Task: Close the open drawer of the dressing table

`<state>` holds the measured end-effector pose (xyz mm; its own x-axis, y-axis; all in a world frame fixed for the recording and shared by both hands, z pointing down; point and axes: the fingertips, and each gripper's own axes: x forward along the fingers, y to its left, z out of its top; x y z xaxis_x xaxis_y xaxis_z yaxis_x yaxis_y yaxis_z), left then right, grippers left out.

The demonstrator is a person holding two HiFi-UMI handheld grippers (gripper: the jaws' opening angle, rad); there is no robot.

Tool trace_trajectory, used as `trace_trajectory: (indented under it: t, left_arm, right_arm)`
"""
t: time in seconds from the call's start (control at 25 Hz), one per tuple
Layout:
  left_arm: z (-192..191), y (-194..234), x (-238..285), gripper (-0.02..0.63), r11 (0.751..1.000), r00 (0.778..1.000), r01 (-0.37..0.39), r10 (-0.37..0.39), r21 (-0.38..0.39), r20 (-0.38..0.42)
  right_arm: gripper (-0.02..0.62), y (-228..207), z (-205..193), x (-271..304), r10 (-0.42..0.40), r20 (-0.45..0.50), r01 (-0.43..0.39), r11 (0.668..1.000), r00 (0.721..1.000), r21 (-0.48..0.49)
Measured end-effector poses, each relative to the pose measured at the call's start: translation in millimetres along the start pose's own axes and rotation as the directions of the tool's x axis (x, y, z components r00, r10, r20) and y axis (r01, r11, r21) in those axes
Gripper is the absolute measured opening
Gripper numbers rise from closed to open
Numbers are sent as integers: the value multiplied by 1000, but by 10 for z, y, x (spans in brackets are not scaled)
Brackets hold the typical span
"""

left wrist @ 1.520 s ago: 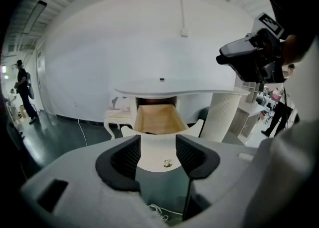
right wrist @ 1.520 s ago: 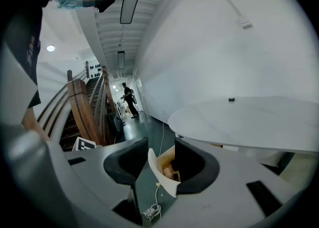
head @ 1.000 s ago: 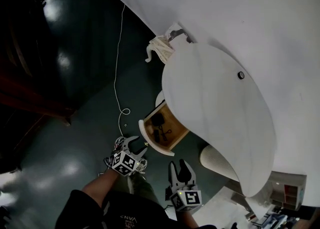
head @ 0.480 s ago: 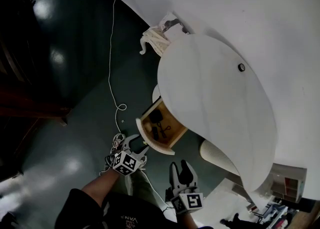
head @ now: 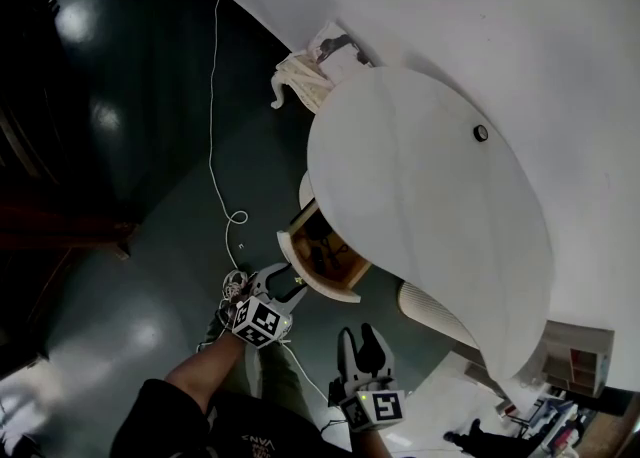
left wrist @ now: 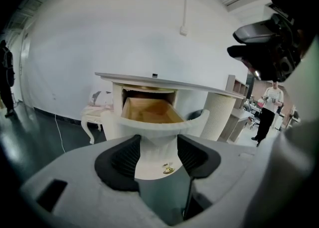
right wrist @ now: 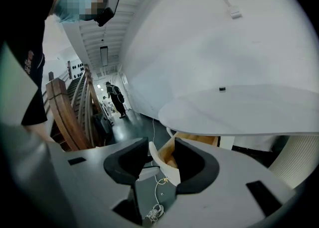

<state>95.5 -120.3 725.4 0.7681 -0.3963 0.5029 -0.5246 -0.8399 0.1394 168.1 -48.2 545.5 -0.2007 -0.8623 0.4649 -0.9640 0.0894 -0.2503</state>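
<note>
Drawer [head: 322, 258] rear hidden under tabletop [head: 430, 216], its dark contents indistinct

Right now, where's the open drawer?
Head view, centre-left: the drawer juts out from under the dressing table top, directly ahead of the left tool, whose open jaws frame its front panel.

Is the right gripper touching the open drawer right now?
Apart. In the head view, bare floor separates the right gripper from the drawer.

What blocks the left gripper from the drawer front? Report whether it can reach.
Probably yes. Nothing shows in the way: the drawer front and its knob sit close ahead, framed by the open jaws of the left gripper. Contact can't be told.
</note>
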Motion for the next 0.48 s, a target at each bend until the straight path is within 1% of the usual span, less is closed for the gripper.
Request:
trace_trajectory:
  t: [0.32, 0.48]
  left_arm:
    - [226, 98, 290, 233, 1000, 999, 28, -28, 13, 28]
    - [313, 172, 427, 233, 999, 999, 40, -41, 25, 36]
  right_arm:
    - [169, -15, 227, 56, -23, 34, 23, 1000, 999, -6]
    - [169, -11, 264, 106, -31, 46, 31, 999, 998, -6]
